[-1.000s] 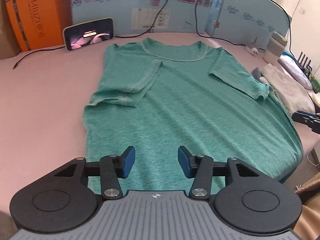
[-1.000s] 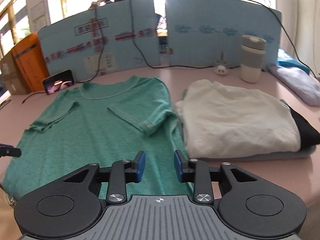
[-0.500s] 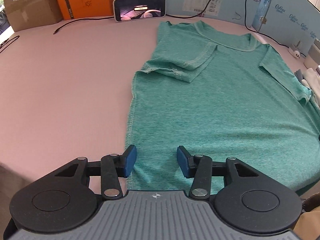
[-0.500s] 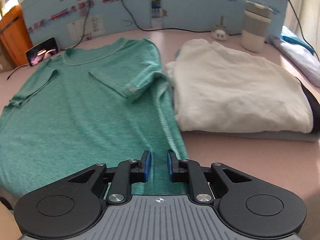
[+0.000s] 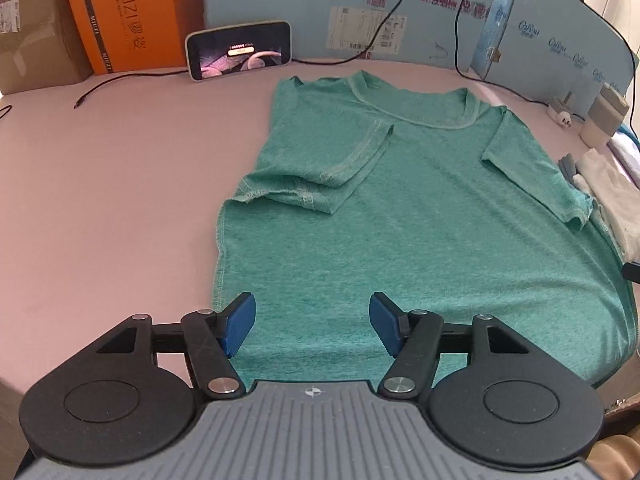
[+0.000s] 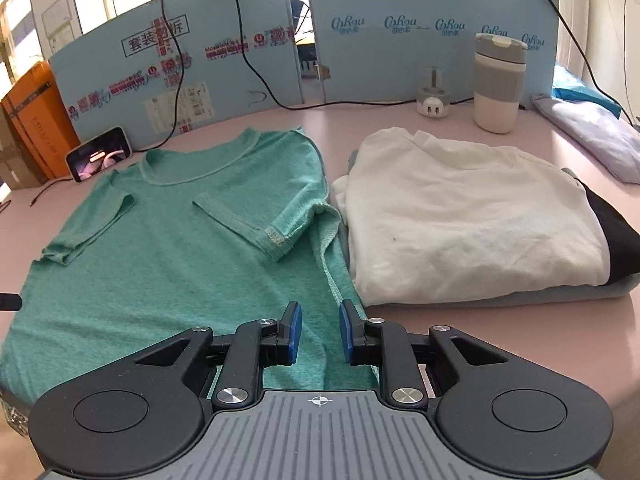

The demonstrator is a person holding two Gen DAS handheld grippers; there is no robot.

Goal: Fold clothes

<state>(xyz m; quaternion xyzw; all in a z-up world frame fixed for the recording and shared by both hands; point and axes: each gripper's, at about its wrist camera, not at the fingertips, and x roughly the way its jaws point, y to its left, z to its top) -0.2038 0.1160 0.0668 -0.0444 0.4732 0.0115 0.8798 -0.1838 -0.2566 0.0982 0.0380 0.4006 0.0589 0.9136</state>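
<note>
Only the right view shows the white folded pile [image 6: 460,224] beside the green shirt [image 6: 168,248]; both hand-held grippers [image 5: 312,328] [image 6: 319,336] gape apart.

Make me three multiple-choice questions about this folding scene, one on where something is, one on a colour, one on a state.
1. Where is the phone?
A. on the white stack
B. leaning on the blue board behind the shirt
C. in a gripper

2. What colour is the T-shirt spread flat?
A. green
B. black
C. orange

3. How do the sleeves lie?
A. spread outward
B. rolled up
C. folded in over the chest

Answers: B, the phone is propped upright against the board. A, the cloth is teal green. C, both sleeves lie on the shirt's front, while the left gripper and right gripper hover open near its hem.
</note>
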